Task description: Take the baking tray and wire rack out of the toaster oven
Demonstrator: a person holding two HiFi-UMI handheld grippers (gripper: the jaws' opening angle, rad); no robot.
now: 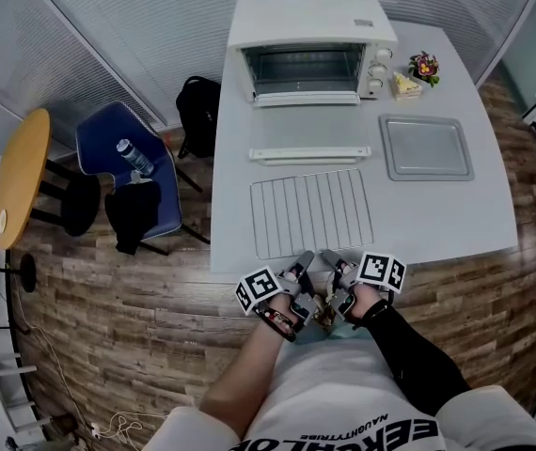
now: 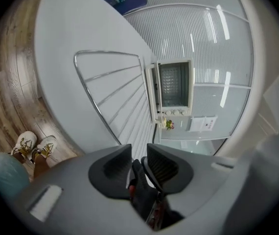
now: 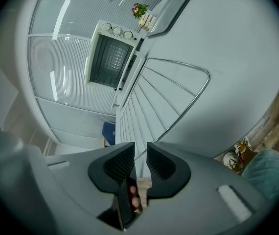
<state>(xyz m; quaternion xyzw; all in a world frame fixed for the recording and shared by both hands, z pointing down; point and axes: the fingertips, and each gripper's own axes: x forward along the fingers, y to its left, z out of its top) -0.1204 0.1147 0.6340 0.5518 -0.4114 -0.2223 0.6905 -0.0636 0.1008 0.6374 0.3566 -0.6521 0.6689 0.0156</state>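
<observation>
Two released claws, with the wire rack (image 1: 311, 212) and baking tray (image 1: 426, 147) out on the desk (image 1: 456, 214).
The left claw (image 1: 302, 261) and right claw (image 1: 332, 262) sat side by side, jaws slightly parted around nothing. The wire rack lay flat just ahead of both. The baking tray lay farther ahead, off to the right claw's right. The toaster oven (image 1: 306, 26) stood beyond the rack, door dropped open.

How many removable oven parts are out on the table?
2: wire rack lies flat before the open oven door; baking tray lies right of it. Oven interior partly hidden.
</observation>
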